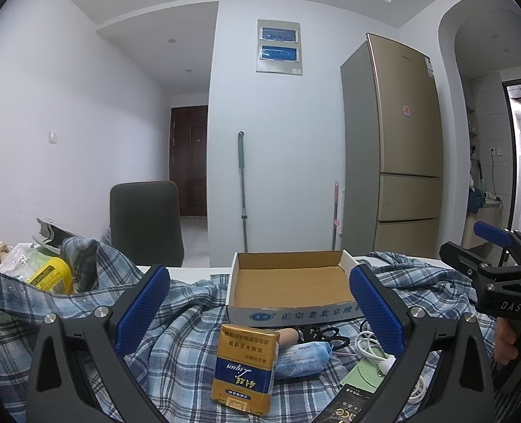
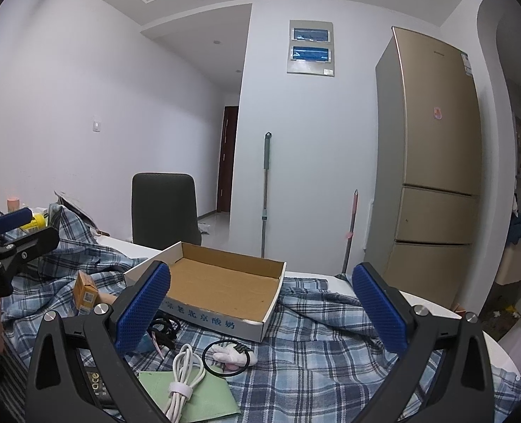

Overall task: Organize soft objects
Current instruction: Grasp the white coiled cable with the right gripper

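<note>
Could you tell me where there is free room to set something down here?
The cardboard box is empty inside. The plaid cloth right of it lies bare. Crowded: the near edge, with white cable, green card and yellow pack.

- Plaid cloth (image 2: 316, 356): showing a blue, white and grey check pattern.
- Cardboard box (image 2: 221, 287): showing a brown interior and white outer walls carrying blue printed characters.
- Carton (image 1: 244, 370): showing gold faces with a dark blue band.
- Cable (image 2: 184, 377): appearing white.
- Pouch (image 2: 207, 398): appearing pale green.
- Hair tie (image 2: 229, 356): appearing black.
- Left gripper (image 1: 260, 306) and right gripper (image 2: 262, 305): showing black frames with blue textured pads.
- Refrigerator (image 2: 436, 162): appearing gold.
</note>
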Tool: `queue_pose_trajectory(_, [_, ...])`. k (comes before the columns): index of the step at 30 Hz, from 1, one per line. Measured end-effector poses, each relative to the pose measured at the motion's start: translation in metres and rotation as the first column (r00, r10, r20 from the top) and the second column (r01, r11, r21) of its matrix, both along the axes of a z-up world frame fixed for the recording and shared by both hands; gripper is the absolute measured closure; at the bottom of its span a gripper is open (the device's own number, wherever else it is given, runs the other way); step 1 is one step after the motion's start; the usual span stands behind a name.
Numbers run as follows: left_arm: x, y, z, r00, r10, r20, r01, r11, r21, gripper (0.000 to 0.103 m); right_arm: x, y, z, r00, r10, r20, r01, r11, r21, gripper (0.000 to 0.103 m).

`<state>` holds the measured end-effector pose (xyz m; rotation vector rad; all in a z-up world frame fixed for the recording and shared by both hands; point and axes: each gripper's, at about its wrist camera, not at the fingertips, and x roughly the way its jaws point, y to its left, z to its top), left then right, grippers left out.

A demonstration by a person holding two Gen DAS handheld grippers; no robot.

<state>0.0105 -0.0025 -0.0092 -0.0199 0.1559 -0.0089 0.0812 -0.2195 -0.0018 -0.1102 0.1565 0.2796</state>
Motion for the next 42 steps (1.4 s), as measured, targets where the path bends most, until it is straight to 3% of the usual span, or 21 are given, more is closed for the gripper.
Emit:
queue_pose_trajectory(4, [0.002,0.003,0.006,0.997,-0.067,-0.042,0.066,0.998,-0.021,0.0,0.01,-0.001,0.007,0.993,0.046,-0.105,-0.046,0.999,0.011,0.0])
queue_pose_trajectory(8, [-0.002,0.003,0.015,0.992,-0.109,-0.059,0.109,0.994,0.0,0.0,0.023,0.0,0.008,0.956,0.125,-0.265,-0.11,0.991,0.07,0.001])
queue_pose_trajectory(10, [-0.002,0.001,0.015,0.989,-0.131,-0.075,0.131,0.991,0.002,0.0,0.031,0.005,0.004,0.919,0.159,-0.362,-0.141,0.987,0.075,0.014])
queue_pose_trajectory(15, [0.003,-0.004,0.008,0.981,-0.149,-0.122,0.151,0.989,0.009,0.0,0.046,0.024,-0.03,0.814,0.21,-0.542,-0.205,0.976,0.07,0.028])
queue_pose_trajectory(20, [0.007,-0.008,0.006,0.975,-0.158,-0.158,0.164,0.986,0.022,0.0,0.048,0.054,-0.069,0.733,0.187,-0.654,-0.278,0.96,-0.037,0.053])
queue_pose_trajectory(22, [0.01,-0.01,0.004,0.972,-0.145,-0.185,0.156,0.987,0.044,0.0,0.048,0.058,-0.078,0.715,0.161,-0.68,-0.279,0.958,-0.066,0.06])
queue_pose_trajectory(30, [0.012,-0.015,0.002,0.962,-0.164,-0.217,0.18,0.982,0.056,0.0,0.051,0.056,-0.087,0.677,0.13,-0.724,-0.267,0.96,-0.078,0.071])
queue_pose_trajectory(33, [0.013,-0.015,0.001,0.96,-0.169,-0.223,0.186,0.981,0.056,0.0,0.055,0.057,-0.086,0.681,0.115,-0.723,-0.253,0.964,-0.085,0.08])
queue_pose_trajectory(38, [0.013,-0.019,0.0,0.959,-0.16,-0.233,0.183,0.98,0.081,0.0,0.054,0.055,-0.084,0.692,0.121,-0.712,-0.245,0.967,-0.074,0.082])
queue_pose_trajectory(42, [0.019,-0.022,-0.004,0.94,-0.187,-0.285,0.218,0.973,0.082,0.0,0.052,0.051,-0.078,0.715,0.124,-0.688,-0.231,0.971,-0.065,0.083])
